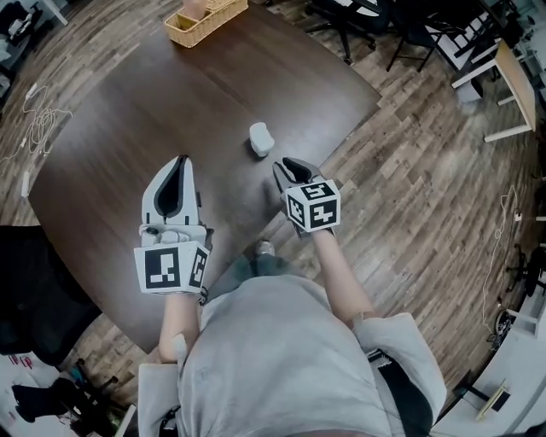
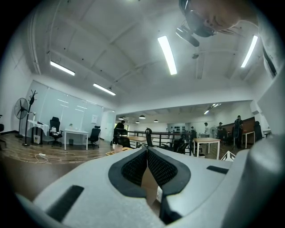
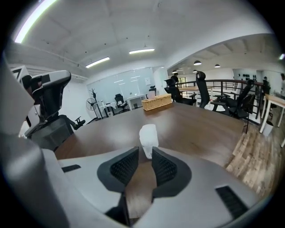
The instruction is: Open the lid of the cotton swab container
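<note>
**Swab container: approach stage, lid not yet touched**

Left hand-held gripper (image 1: pixel 181 162): jaws closed together with nothing between them. It points level over the dark surface (image 1: pixel 111 102), well to the left of the target. Its own view looks out across the room and does not show the container.

Wicker basket (image 1: pixel 205 21): at the far edge, about 12 o'clock from the left hand-held gripper. It plays no part in the task.

Cotton swab container (image 1: pixel 260 138): small and white, standing alone mid-surface. It lies at about 2 o'clock from the left tips and 11 o'clock from the right tips. The lid looks to be on, though the detail is too small to be certain.

Right hand-held gripper (image 1: pixel 286 165): jaws a narrow gap apart and empty, tilted downward. The container sits just beyond the tips, not touched.

Progress, by judgement: nothing is done yet. Steadying the body, gripping the lid and lifting it all remain.
</note>
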A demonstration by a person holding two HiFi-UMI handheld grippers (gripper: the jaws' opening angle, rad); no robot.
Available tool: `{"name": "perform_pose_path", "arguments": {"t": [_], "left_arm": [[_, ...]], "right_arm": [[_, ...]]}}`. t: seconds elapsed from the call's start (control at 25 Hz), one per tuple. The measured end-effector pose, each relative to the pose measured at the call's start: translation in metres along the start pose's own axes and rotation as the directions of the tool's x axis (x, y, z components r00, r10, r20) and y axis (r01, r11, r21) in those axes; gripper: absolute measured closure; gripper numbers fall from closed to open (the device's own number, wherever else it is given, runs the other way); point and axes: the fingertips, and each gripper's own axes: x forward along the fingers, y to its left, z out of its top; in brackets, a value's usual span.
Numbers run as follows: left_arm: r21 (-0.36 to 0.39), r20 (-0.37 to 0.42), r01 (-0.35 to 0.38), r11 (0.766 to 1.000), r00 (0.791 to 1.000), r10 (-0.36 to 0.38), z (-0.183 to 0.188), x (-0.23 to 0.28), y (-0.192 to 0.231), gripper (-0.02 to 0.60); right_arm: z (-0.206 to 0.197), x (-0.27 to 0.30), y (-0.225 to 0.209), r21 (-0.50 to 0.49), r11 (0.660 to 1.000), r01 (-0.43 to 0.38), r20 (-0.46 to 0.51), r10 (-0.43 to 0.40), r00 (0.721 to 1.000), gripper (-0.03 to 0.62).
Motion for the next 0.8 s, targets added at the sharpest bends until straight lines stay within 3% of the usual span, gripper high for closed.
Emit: {"name": "perform_pose_path", "arguments": {"t": [0.36, 0.8], "left_arm": [[-0.002, -0.028, -0.088, 0.996, 0.996, 0.088, -0.011, -0.018, 0.027, 0.569], [0.001, -0.051, -0.171, 0.985, 0.984, 0.171, -0.018, -0.037, 0.060, 0.569]], "right_arm": [[-0.025, 0.053, -0.006, -0.045, 0.999, 0.023, -0.097, -0.027, 0.995, 0.403], [-0.027, 0.094, -0.013, -0.087, 0.992, 0.092, -0.144, -0.104, 0.984, 0.395]]}}
